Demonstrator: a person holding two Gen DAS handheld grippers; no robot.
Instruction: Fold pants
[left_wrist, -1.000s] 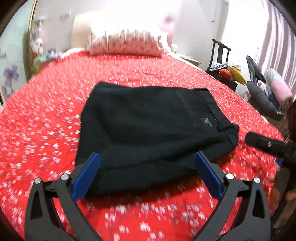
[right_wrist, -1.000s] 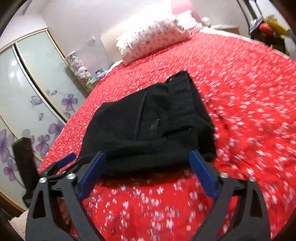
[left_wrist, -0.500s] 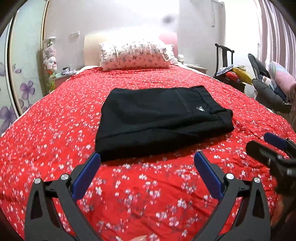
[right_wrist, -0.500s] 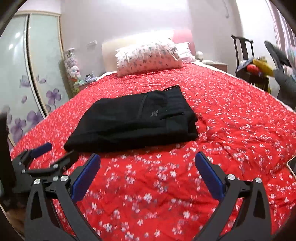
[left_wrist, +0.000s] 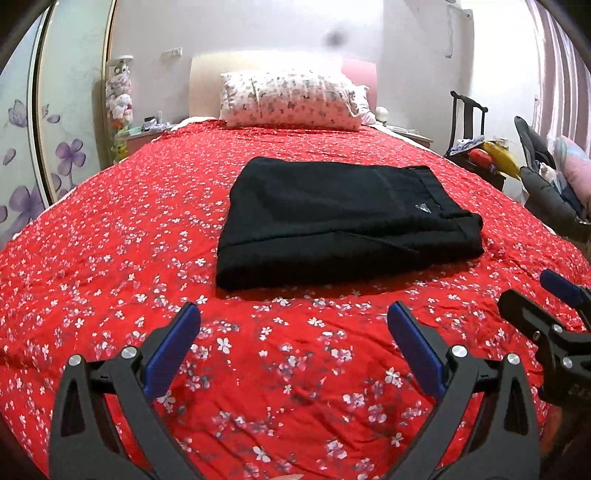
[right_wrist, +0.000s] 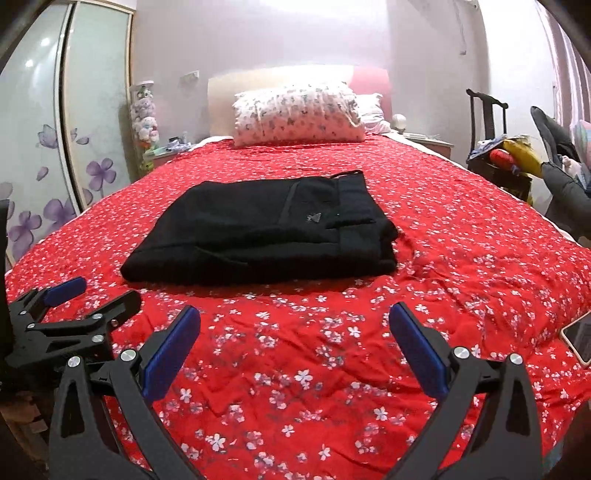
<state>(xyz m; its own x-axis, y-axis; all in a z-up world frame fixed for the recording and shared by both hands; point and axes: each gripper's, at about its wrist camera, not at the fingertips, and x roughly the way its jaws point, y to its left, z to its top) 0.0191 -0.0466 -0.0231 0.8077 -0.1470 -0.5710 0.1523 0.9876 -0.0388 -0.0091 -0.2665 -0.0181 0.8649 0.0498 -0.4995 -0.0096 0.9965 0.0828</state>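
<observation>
Black pants (left_wrist: 340, 221) folded flat on red floral bed (left_wrist: 110, 229). Left tongs (left_wrist: 293, 334) wide, empty. Right tongs (right_wrist: 295, 332) wide, empty, well apart from pants.

I see a floral pillow (left_wrist: 291, 99) at the bed's head edge on the red bedspread (left_wrist: 110, 229), w/ a phone (right_wrist: 580, 338) at its right edge.
</observation>
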